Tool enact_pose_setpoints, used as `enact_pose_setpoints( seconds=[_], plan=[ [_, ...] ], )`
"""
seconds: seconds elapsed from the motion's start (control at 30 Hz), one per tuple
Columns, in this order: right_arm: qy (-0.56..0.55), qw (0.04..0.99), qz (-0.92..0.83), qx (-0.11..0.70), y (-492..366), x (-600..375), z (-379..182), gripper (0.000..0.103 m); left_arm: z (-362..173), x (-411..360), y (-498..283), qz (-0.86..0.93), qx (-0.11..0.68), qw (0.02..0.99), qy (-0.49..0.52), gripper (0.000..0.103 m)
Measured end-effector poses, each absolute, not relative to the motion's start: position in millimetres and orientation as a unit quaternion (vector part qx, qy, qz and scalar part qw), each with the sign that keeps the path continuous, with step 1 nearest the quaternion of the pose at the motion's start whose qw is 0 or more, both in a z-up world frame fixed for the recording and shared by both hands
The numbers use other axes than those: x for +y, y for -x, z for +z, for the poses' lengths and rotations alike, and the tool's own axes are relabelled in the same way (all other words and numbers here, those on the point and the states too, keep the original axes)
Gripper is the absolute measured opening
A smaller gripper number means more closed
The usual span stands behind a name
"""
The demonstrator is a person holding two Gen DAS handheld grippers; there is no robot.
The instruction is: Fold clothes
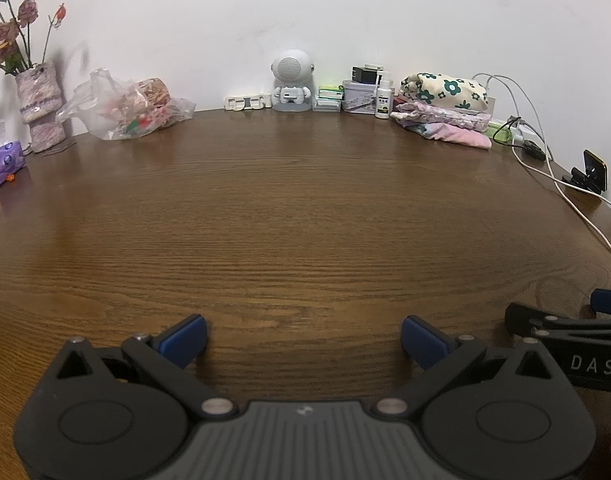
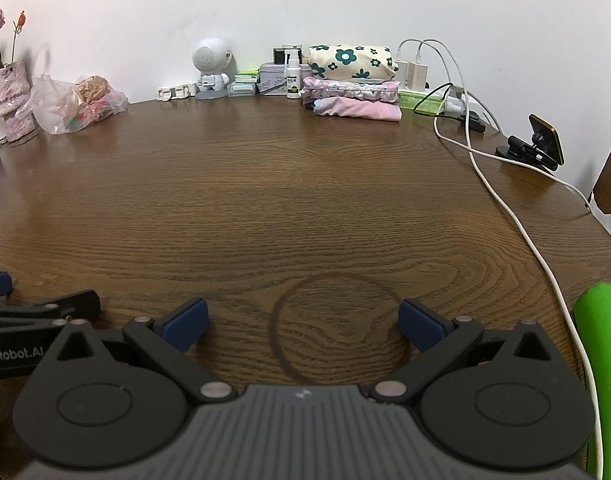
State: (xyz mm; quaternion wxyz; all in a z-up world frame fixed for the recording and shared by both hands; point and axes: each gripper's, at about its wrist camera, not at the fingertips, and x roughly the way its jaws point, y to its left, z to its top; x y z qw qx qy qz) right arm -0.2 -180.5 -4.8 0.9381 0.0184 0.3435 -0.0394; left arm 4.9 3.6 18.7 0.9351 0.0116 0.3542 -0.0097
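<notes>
Wooden bench (image 1: 305, 220) lay bare before me; I kept the left tongs (image 1: 303, 340) and right tongs (image 2: 303, 326) wide apart, gripping nothing, ready to reach. Folded clothes (image 2: 351, 88) sat stacked by the far wall, probably to leave working space.

A green object (image 2: 603, 380) is cut off by the right edge.

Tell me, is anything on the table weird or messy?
A dark ring stain marks the wooden table between the open right gripper fingers. White cables sprawl loosely across the right side. The folded clothes look tidy.
</notes>
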Motion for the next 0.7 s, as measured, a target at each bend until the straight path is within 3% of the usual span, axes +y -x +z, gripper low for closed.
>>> enact_pose_setpoints(
  seconds=[0.1,0.17,0.37,0.6,0.7],
  plan=[
    [-0.033,0.934,-0.033,0.355,-0.6,-186.0,1.5,0.103,24.3,4.0,-12.7,-0.023,0.377,0.926,-0.012,0.102],
    [-0.055,0.93,-0.02,0.362,-0.9,-193.8,12.0,0.103,35.9,5.5,-17.4,-0.043,0.378,0.925,0.006,0.095],
    [-0.111,0.941,0.049,0.315,-10.6,-245.1,97.0,0.103,93.3,-2.2,-56.4,-0.099,0.321,0.942,0.014,0.097],
    [-0.043,0.976,0.056,0.204,-116.7,-308.9,169.5,0.101,132.9,-39.9,-195.9,-0.164,0.295,0.941,0.027,0.094],
    [-0.069,0.97,0.065,0.223,-196.6,-343.0,172.1,0.082,129.4,-63.0,-260.6,-0.174,0.283,0.942,0.051,0.086]
  ],
)
